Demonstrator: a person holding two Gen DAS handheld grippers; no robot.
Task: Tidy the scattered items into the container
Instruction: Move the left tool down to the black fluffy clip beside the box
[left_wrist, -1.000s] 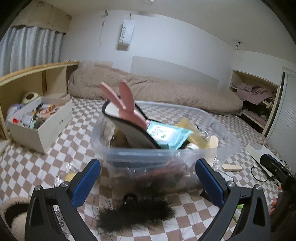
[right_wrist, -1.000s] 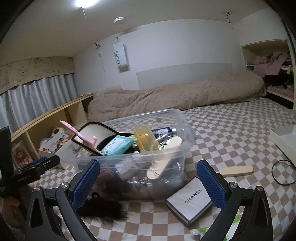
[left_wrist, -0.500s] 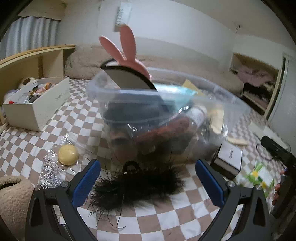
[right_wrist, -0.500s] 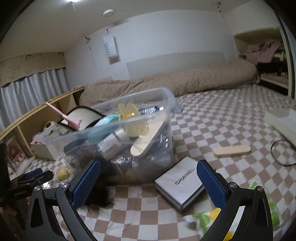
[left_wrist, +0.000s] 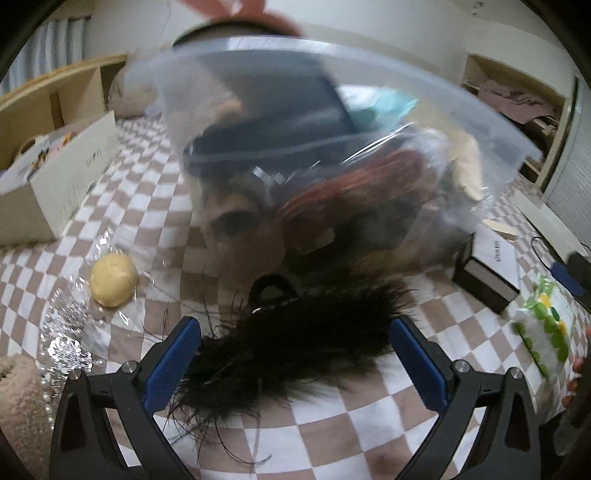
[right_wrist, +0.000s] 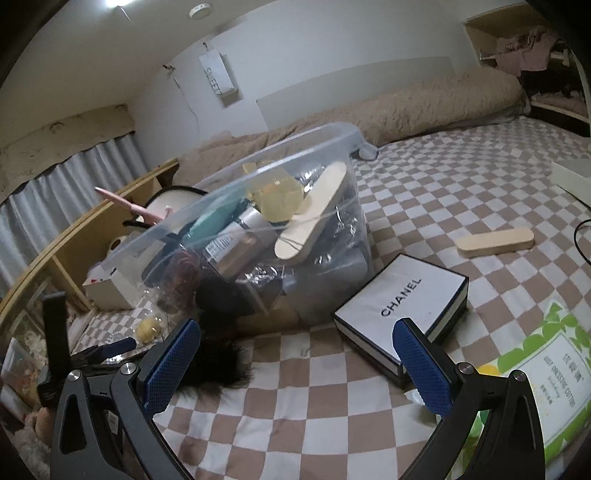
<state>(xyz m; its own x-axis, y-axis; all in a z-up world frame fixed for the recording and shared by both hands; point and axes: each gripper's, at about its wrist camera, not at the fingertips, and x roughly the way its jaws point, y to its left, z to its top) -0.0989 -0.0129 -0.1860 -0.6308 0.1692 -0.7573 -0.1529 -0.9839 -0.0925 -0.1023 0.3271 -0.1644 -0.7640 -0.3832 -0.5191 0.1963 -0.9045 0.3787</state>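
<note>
A clear plastic container (left_wrist: 332, 122), packed with several items, fills the left wrist view and sits on a checked bedcover. A black feathery piece (left_wrist: 295, 339) lies just in front of it, between the fingers of my open left gripper (left_wrist: 293, 328), untouched by the pads. In the right wrist view the container (right_wrist: 343, 192) stands ahead to the left. A white and black Chanel box (right_wrist: 402, 310) lies beside it, partly between the fingers of my open right gripper (right_wrist: 294, 326). A flat wooden stick (right_wrist: 495, 242) and a green-printed cotton pack (right_wrist: 546, 387) lie to the right.
A yellow ball in crinkled clear wrap (left_wrist: 112, 280) lies left of the feathers. A white cardboard box (left_wrist: 62, 177) with small things stands by a wooden shelf. A rolled beige blanket (right_wrist: 424, 107) lies at the back. The left gripper (right_wrist: 110, 350) shows at the lower left.
My left gripper has dropped low and come in close, so the black feathers now lie between its fingers. My right gripper has lowered and closed in on the Chanel box.
</note>
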